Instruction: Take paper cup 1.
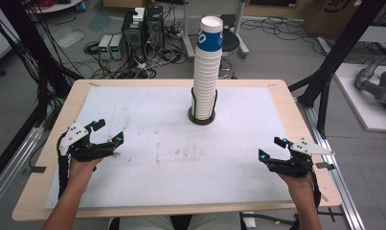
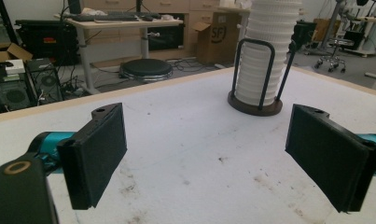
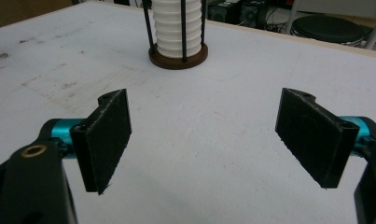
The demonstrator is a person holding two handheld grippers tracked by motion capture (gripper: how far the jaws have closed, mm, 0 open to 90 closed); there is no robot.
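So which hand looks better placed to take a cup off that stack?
Probably the left, narrowly. Both the left gripper and right gripper are open and empty, but in the high view the left sits slightly nearer the cup stack.

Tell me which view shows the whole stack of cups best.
The high view: the stack of cups appears from its blue-printed top cup down to the holder. The left gripper view and right gripper view cut off its top.

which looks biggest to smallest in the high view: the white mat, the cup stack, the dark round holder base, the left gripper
1. white mat, by far the largest.
2. cup stack, though it rises toward the camera, which may inflate it.
3. left gripper, close to the stack in spread, so this ranking is unsure.
4. dark round holder base, smallest.
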